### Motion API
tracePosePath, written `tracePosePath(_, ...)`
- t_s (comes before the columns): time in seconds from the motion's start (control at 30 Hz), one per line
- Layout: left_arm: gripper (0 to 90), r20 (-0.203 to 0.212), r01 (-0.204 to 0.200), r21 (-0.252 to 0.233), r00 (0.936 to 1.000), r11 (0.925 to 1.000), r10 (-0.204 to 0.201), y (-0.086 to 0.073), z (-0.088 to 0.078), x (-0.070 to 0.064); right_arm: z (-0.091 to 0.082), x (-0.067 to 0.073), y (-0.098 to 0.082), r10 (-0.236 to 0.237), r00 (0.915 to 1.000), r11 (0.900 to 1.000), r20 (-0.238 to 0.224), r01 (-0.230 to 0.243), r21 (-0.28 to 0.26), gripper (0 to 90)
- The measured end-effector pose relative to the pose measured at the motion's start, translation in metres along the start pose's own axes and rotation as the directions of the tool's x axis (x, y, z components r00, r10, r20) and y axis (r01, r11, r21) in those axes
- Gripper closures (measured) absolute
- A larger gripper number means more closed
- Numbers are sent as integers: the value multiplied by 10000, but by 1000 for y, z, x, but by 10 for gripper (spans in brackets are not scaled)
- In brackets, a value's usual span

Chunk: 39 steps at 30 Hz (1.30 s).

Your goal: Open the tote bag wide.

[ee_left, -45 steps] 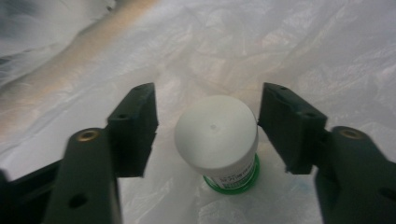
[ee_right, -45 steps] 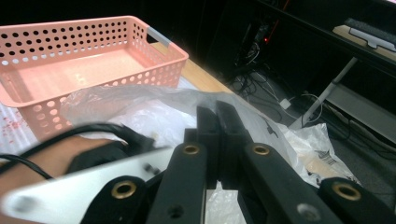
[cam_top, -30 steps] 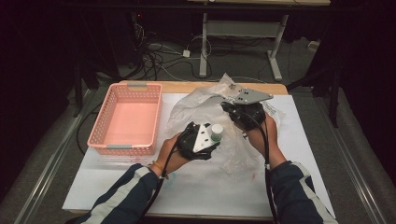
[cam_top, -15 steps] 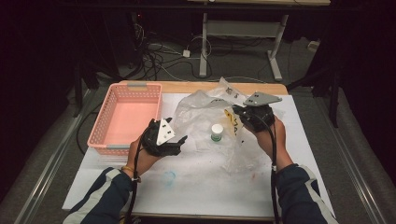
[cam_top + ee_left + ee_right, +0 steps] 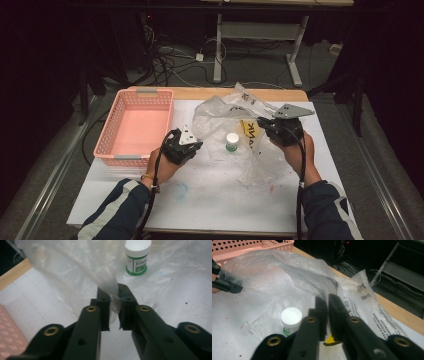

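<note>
A clear plastic bag (image 5: 220, 112) with yellow print lies spread on the white table top. A small white-capped bottle with a green label (image 5: 232, 141) stands upright inside it. My left gripper (image 5: 196, 145) is at the bag's left edge. Its jaws have just been closing, and in the left gripper view the gripper (image 5: 113, 290) pinches a fold of the bag (image 5: 75, 265), with the bottle (image 5: 137, 257) beyond. My right gripper (image 5: 261, 126) holds up the bag's right side. Its jaws (image 5: 327, 298) have just been opening a little, leaving a narrow gap on the film (image 5: 274, 277) above the bottle (image 5: 291, 320).
A pink perforated basket (image 5: 135, 92) stands at the left on the white mat, close to my left hand. A wooden table edge (image 5: 200, 93) runs along the back. Cables and a metal stand sit on the dark floor behind. A faint blue ring mark (image 5: 180, 190) lies near the front.
My left gripper has left the bottle, moved left and closed on the bag's left edge. The bottle now stands alone in the bag. My right hand has sunk slightly.
</note>
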<state>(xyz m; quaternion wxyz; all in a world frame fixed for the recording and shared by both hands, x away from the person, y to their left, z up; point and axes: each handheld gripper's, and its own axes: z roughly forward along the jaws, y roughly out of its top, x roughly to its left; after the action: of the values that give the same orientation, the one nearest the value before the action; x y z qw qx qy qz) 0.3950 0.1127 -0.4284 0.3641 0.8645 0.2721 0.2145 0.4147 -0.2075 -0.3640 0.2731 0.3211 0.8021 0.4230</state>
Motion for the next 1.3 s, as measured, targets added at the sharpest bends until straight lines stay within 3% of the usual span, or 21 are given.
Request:
tracePosePath(0.2, 858, 157, -311, -290, 9994, 9991, 315, -3, -6, -2, -15, 7, -6, 2, 9999, 9997, 142, 1, -253, 480)
tracePosePath(0.3, 859, 171, -356, -377, 9992, 9987, 362, -5, -7, -1, -33, 19, -11, -344, 9986, 9974, -412, 317, -648, 416)
tracePosePath(0.37, 859, 185, -369, -430, 9991, 9984, 377, -5, -8, -1, -44, 31, -17, -752, 9959, 9944, -492, 713, -777, 390)
tracePosePath(0.43, 859, 123, -403, -470, 9991, 9981, 409, -6, -9, -2, -55, 40, -25, -874, 9922, 9922, -890, 787, -965, 354)
tracePosePath(0.6, 859, 110, -540, -487, 9984, 9974, 546, -8, -10, -2, -67, 62, -55, -1305, 9724, 9911, -1932, 1227, -518, 260)
tracePosePath(0.7, 859, 121, -586, -492, 9982, 9971, 593, -8, -10, -3, -71, 70, -74, -1594, 9599, 9872, -2308, 1559, -336, 205)
tracePosePath(0.73, 859, 132, -580, -498, 9982, 9971, 587, -8, -10, -3, -71, 73, -80, -1460, 9538, 9893, -2625, 1428, -314, 179)
tracePosePath(0.83, 859, 126, -605, -468, 9980, 9971, 612, -8, -8, -3, -65, 81, -94, -1560, 9353, 9861, -3175, 1658, 42, 158)
tracePosePath(0.97, 858, 154, -695, -415, 9974, 9967, 702, -8, -7, -5, -49, 92, -104, -1823, 9202, 9733, -3463, 2190, 695, 153)
tracePosePath(1.03, 857, 199, -732, -391, 9971, 9965, 741, -9, -7, -5, -40, 94, -108, -1901, 9193, 9655, -3447, 2388, 1043, 152)
tracePosePath(1.07, 858, 244, -710, -374, 9971, 9968, 719, -9, -6, -6, -34, 94, -110, -1883, 9239, 9592, -3332, 2458, 1394, 151)
tracePosePath(1.13, 857, 245, -734, -348, 9969, 9967, 743, -9, -5, -6, -27, 93, -113, -1681, 9247, 9551, -3415, 2385, 1757, 155)
tracePosePath(1.27, 858, 222, -761, -313, 9968, 9966, 768, -9, -4, -6, -17, 91, -118, -1809, 9228, 9428, -3401, 2613, 2073, 156)
tracePosePath(1.3, 857, 217, -760, -312, 9968, 9966, 767, -9, -4, -6, -15, 90, -120, -1713, 9235, 9439, -3431, 2537, 2115, 159)
